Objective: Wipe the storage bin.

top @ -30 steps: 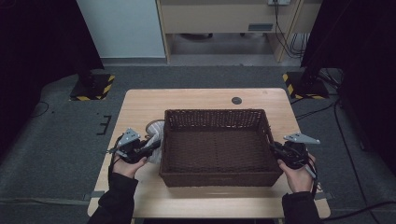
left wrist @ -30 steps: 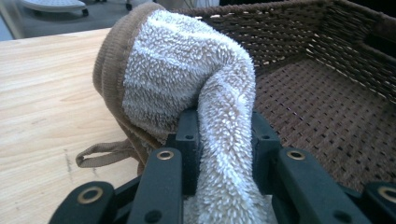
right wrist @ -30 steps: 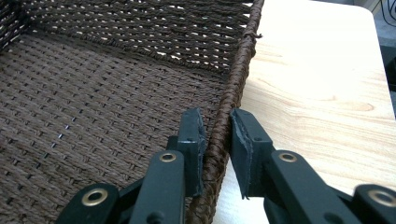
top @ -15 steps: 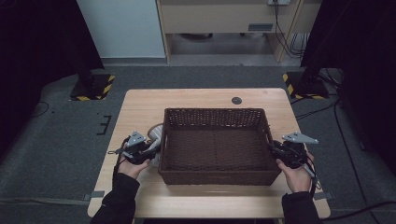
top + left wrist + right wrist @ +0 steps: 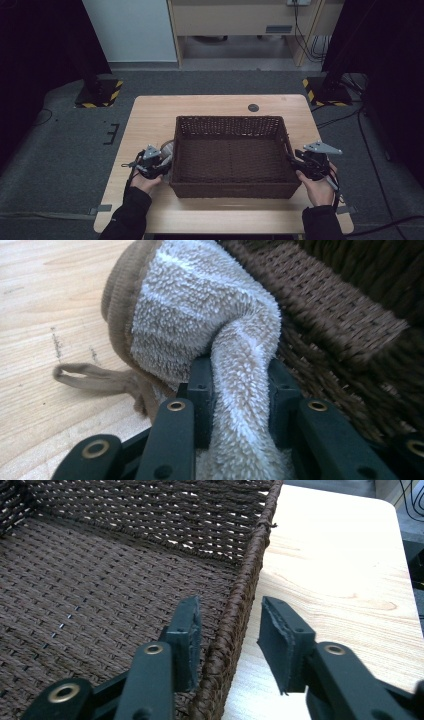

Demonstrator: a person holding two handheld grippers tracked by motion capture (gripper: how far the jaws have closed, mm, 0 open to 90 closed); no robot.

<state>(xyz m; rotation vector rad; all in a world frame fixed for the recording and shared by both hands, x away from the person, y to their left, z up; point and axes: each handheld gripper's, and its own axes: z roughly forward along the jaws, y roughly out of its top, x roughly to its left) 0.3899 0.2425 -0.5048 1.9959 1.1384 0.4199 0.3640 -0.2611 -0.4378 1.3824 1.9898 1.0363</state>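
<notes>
left gripper view: fluffy beige towel (image 5: pixel 200 325), brown-trimmed, pinched beside basket (image 5: pixel 345 315)

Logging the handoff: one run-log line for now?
left tongs: shut on towel | right tongs: just opened, astride basket rim

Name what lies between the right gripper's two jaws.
The wicker basket's side rim, in the right gripper view; the pads stand off it.

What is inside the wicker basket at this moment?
The wicker basket holds nothing on its visible woven floor. The fluffy towel lies outside on the table, against its wall, pinched by the left gripper. The strip just behind the near wall is hidden.
</notes>
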